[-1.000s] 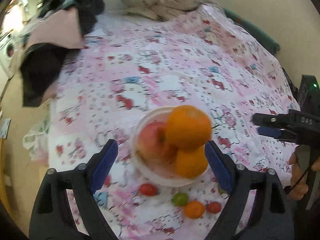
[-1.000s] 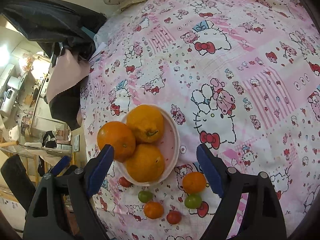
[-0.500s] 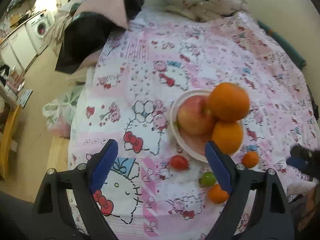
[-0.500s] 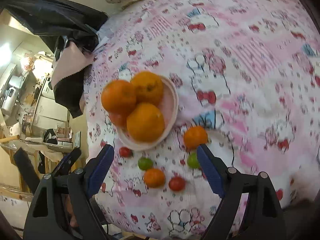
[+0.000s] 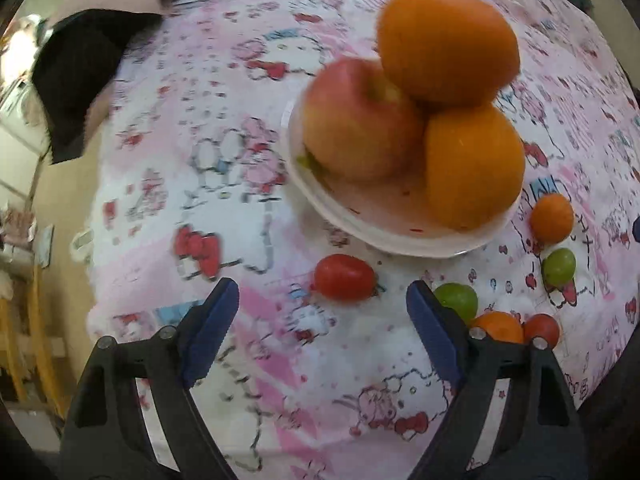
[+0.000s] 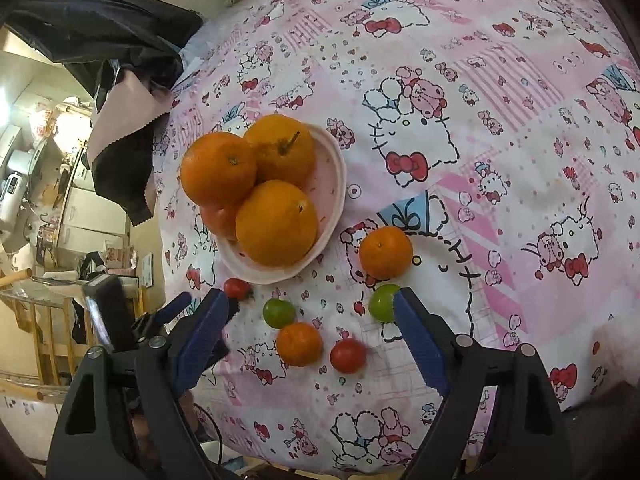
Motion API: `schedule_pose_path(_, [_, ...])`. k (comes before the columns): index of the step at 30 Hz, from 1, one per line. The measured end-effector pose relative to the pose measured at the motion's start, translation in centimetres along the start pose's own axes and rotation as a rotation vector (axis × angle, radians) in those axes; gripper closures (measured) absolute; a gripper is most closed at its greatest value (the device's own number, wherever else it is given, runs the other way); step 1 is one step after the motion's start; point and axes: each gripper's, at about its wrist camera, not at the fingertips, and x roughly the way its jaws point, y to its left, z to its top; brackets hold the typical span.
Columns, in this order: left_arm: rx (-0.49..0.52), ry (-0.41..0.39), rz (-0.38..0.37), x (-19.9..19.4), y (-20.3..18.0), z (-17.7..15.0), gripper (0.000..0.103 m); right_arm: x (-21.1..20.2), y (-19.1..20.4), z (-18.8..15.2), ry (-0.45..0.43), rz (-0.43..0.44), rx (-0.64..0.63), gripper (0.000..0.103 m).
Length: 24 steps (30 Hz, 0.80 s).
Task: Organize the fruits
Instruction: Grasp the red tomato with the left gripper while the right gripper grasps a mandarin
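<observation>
Left wrist view: red cherry tomato (image 5: 345,277) lies on the bedsheet (image 5: 240,168), just ahead of my left gripper (image 5: 322,308), between its fingertips but untouched; jaws closing slightly, nothing gripped. White plate (image 5: 384,236) with an apple (image 5: 360,120) and oranges (image 5: 448,40) sits just beyond. My right gripper (image 6: 310,322) hangs open above small loose fruits (image 6: 299,343), holding nothing.

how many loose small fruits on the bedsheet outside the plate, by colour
red: 2
green: 2
orange: 2
total: 6
</observation>
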Motion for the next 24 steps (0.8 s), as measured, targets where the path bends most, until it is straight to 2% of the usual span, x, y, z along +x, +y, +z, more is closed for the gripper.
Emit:
schedule_pose_path(3, [0.011,0.020,-0.008,1.3,-0.4,0.2,0.020,-0.2,-0.2,0.2,-0.005,0.010,0.012,0.016])
schedule_pose_path(5, [0.021,0.030,-0.010,1.9,-0.7,0.2,0.026,-0.2,-0.4,0.3,-0.006,0.015,0.018,0.016])
schedule_pose_path(7, [0.044,0.040,-0.007,2.4,-1.3,0.0,0.037,-0.2,-0.6,0.4,-0.002,0.022,0.031,0.016])
schedule_pose_path(10, [0.069,0.025,-0.001,2.5,-1.8,-0.2,0.046,-0.1,-0.7,0.4,0.009,0.042,0.044,0.016])
schedule_pose_path(14, [0.095,0.013,0.003,2.4,-2.4,-0.2,0.051,0.2,-0.1,0.3,0.019,0.037,0.025,0.016])
schedule_pose_path(16, [0.086,0.012,0.001,2.2,-2.2,-0.2,0.063,0.3,0.1,0.3,0.019,0.029,0.015,0.016])
schedule_pose_path(20, [0.056,0.015,-0.035,1.5,-1.9,-0.3,0.064,0.5,0.0,0.3,0.024,0.019,0.015,0.016])
schedule_pose_path(24, [0.048,-0.001,-0.037,0.1,-2.0,-0.4,0.064,0.4,-0.1,0.3,0.017,0.011,0.013,0.016])
